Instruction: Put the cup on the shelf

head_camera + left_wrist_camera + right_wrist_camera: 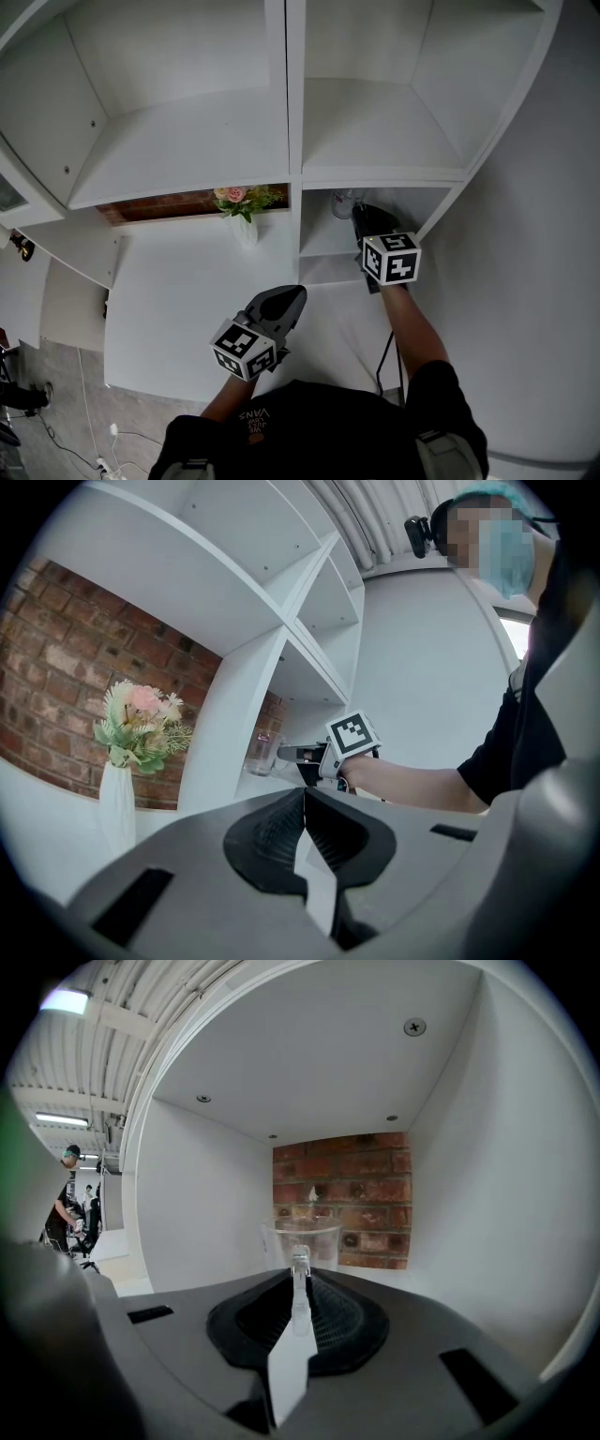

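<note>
Right tongs [299, 1265]: closed, pinching the thin clear handle of the cup [302, 1237]. The handle stands upright in the narrow slit between the two jaws.
Left tongs [303, 799]: shut, jaw against jaw, with nothing between them.
Cup: a clear, empty cup, upright, straight ahead of the right tongs' tips and inside a lower compartment of the shelf [292, 112]. Its base is hidden behind the jaws, so I cannot tell whether it rests on the compartment floor or hangs just above it.
Compartment: white walls stand on either side of the right tongs, a white ceiling panel lies above them, and a brick wall [342, 1194] is beyond the cup.
Right arm: stretched forward into the compartment. The marker cube [391, 258] sits behind the tongs, just outside the shelf's front edge.
Left tongs, place: well apart from the right tongs, to their left and nearer the person, above the white tabletop [178, 291]. They point toward the shelf.
Vase of flowers [131, 742]: a white vase with pink and green blooms, ahead and to the left of the left tongs, on the tabletop. The shelf's upright panel stands between it and the cup.
Upper compartments: white, above and beyond both tongs.
</note>
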`<action>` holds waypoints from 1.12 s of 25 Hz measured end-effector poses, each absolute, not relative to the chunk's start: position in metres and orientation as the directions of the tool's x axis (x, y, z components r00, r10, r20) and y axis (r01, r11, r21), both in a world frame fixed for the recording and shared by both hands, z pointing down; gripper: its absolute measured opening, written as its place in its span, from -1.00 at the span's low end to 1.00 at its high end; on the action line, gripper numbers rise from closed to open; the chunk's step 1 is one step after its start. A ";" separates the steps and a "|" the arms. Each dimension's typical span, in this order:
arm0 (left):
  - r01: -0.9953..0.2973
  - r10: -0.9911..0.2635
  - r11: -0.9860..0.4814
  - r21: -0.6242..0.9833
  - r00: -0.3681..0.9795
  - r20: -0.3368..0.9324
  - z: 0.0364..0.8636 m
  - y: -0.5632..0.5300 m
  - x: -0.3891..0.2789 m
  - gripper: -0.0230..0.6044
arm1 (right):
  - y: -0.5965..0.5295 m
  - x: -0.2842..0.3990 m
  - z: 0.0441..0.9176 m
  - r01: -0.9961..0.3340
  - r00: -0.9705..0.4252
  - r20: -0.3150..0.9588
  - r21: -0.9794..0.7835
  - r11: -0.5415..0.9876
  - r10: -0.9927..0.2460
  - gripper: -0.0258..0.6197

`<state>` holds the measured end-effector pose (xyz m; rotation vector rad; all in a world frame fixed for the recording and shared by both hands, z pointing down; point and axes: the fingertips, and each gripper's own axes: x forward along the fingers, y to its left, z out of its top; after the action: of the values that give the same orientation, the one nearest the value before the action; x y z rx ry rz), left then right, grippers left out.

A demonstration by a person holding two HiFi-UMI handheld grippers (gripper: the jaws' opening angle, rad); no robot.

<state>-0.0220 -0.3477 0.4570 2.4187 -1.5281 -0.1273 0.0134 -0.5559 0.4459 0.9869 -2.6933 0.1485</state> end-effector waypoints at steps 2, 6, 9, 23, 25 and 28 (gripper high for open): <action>-0.872 -0.896 -0.404 0.277 0.438 0.072 0.456 -0.347 -0.022 -0.90 | -0.557 0.012 0.446 -0.647 -0.732 0.286 -0.008 0.762 -0.618 -0.83; -0.873 -0.898 -0.403 0.274 0.435 0.069 0.454 -0.345 -0.022 -0.90 | -0.558 0.010 0.445 -0.646 -0.734 0.283 -0.014 0.763 -0.617 -0.83; -0.875 -0.899 -0.400 0.271 0.432 0.067 0.453 -0.344 -0.023 -0.90 | -0.559 0.009 0.446 -0.648 -0.735 0.282 -0.021 0.762 -0.617 -0.83; -0.877 -0.901 -0.410 0.253 0.432 0.039 0.442 -0.328 -0.020 -0.90 | -0.528 0.032 0.423 -0.673 -0.730 0.193 -0.043 0.738 -0.655 -0.50; -0.876 -0.900 -0.413 0.249 0.435 0.034 0.440 -0.325 -0.020 -0.90 | -0.520 0.041 0.420 -0.681 -0.725 0.186 -0.047 0.731 -0.664 -0.50; -0.875 -0.899 -0.416 0.248 0.436 0.028 0.438 -0.320 -0.022 -0.90 | -0.507 0.053 0.417 -0.694 -0.714 0.175 -0.047 0.719 -0.678 -0.51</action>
<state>-0.0223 -0.3199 0.4377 2.4636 -1.5494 -0.1597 0.0527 -0.5068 0.4173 1.1144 -2.7760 0.1636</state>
